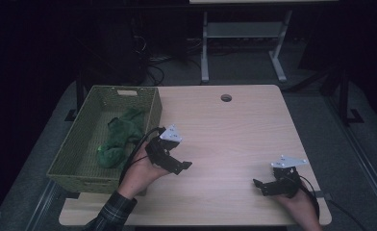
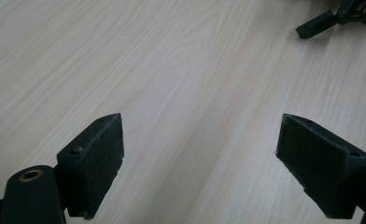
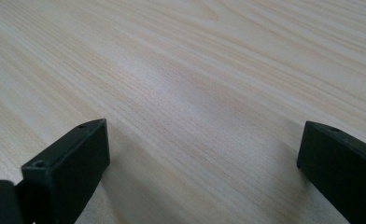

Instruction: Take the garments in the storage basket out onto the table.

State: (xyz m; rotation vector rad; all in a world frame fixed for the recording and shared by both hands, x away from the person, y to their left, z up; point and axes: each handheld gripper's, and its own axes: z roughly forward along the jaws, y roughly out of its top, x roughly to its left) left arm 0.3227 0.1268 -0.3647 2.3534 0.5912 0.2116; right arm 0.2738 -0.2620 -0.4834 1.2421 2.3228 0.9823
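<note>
A green plush toy [image 1: 119,137] lies inside the woven olive basket [image 1: 155,108] at the table's left edge. My left gripper [image 1: 182,166] hovers just right of the basket over bare wood, jaws wide apart with nothing between them [image 2: 200,149]. My right gripper [image 1: 259,185] rests low near the front right corner of the table, jaws also spread over bare wood [image 3: 202,154]. The right gripper's jaw tip [image 2: 316,25] shows at the top right of the left gripper view.
The light wooden table [image 1: 225,130] has a round cable hole [image 1: 226,97] near its far edge. Beyond it stand a white desk frame [image 1: 244,43] and dark cables on the floor. A plaid sleeve [image 1: 109,214] enters at the bottom left.
</note>
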